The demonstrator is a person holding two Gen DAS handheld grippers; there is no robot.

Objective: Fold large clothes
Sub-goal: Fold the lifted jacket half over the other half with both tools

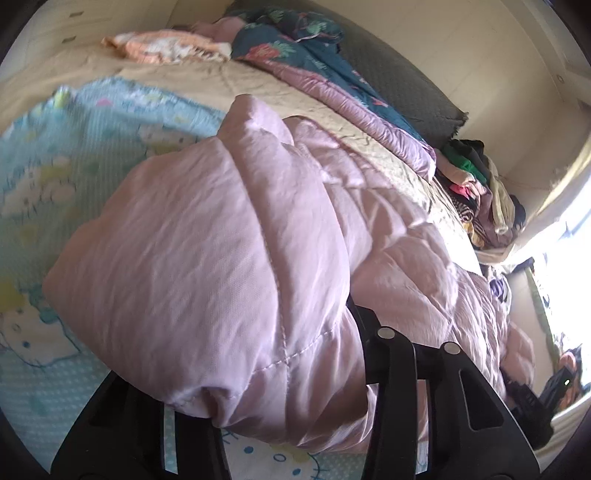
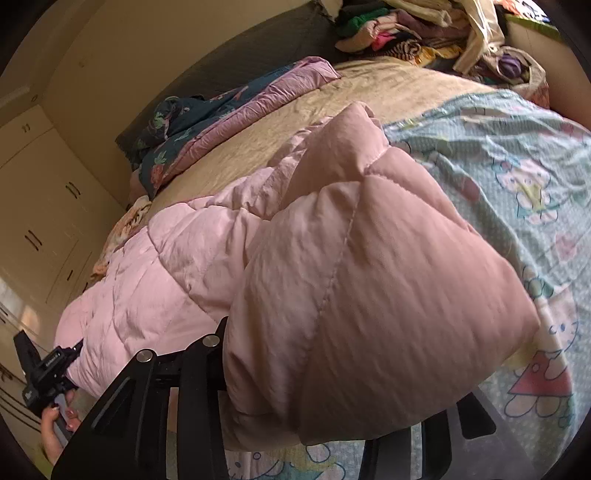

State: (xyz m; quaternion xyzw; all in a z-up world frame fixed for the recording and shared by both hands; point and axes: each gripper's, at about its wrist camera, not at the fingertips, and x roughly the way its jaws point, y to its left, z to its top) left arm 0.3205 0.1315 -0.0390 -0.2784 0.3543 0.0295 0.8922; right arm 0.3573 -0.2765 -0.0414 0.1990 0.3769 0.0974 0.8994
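A big pale pink quilted garment (image 1: pixel 229 258) stretches between my two grippers over the bed. My left gripper (image 1: pixel 288 406) is shut on one end of it; padded fabric bulges between the black fingers (image 1: pixel 391 369) and hides the tips. My right gripper (image 2: pixel 314 413) is shut on the other end (image 2: pixel 369 280) in the same way, its tips buried in fabric. The left gripper also shows far left in the right wrist view (image 2: pixel 44 373), held by a hand.
A light blue cartoon-print sheet (image 2: pixel 517 177) and a beige bedspread (image 1: pixel 236 85) lie under the garment. A dark floral quilt (image 1: pixel 295 48) lies by the grey headboard (image 1: pixel 399 74). A heap of clothes (image 2: pixel 424 33) sits at the bed's end. Cupboards (image 2: pixel 44 206) line the wall.
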